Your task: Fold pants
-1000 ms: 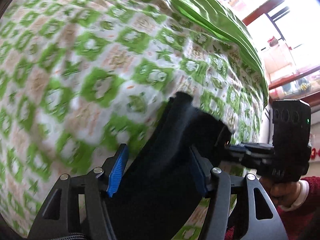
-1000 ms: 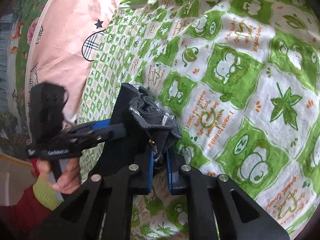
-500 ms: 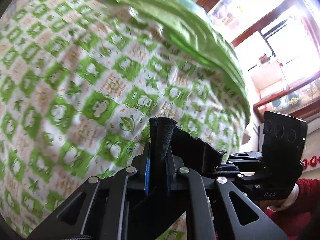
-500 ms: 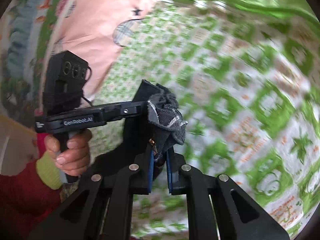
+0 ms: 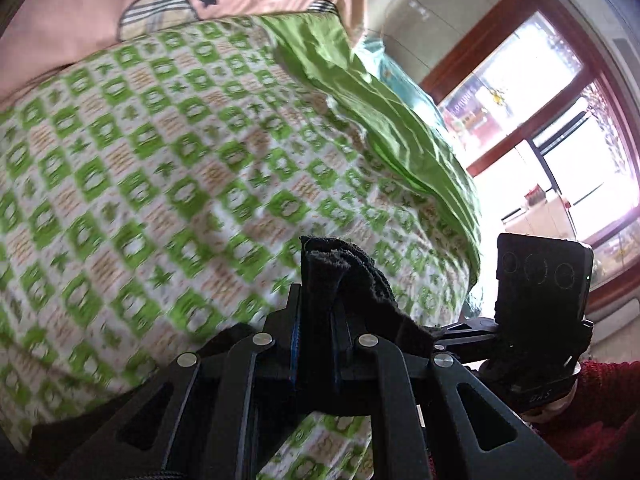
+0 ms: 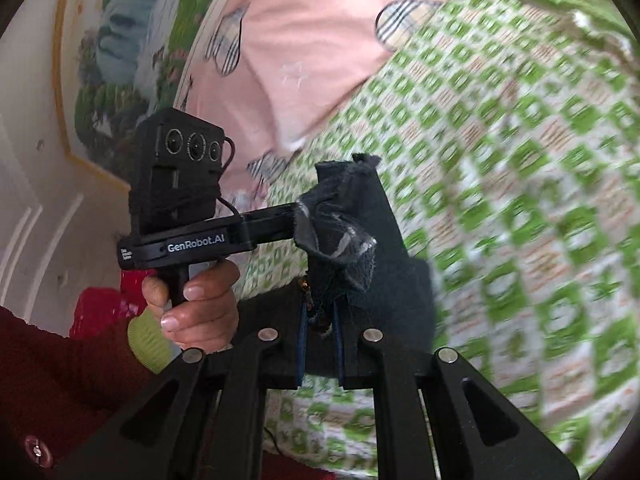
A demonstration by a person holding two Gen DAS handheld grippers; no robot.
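The black pants (image 5: 344,280) hang lifted above the bed, pinched at one edge by both grippers. My left gripper (image 5: 314,344) is shut on a bunched fold of the pants. My right gripper (image 6: 320,332) is shut on the pants (image 6: 384,248) too, where a grey inner lining shows. In the right wrist view the left gripper's fingers (image 6: 280,220) reach into the same bunch from the left. In the left wrist view the right gripper's body (image 5: 540,280) sits at the right. The rest of the pants drops out of sight below.
A green and white patterned bedspread (image 5: 160,180) covers the bed beneath. A plain green quilt (image 5: 400,128) lies bunched at its far side. A pink pillow (image 6: 312,40) lies at the head. A window (image 5: 560,120) is beyond the bed.
My left gripper closed on the pants, which it earlier straddled open. Both grippers rose and tilted away from the bedspread, carrying the pants; the pillow and window came into view.
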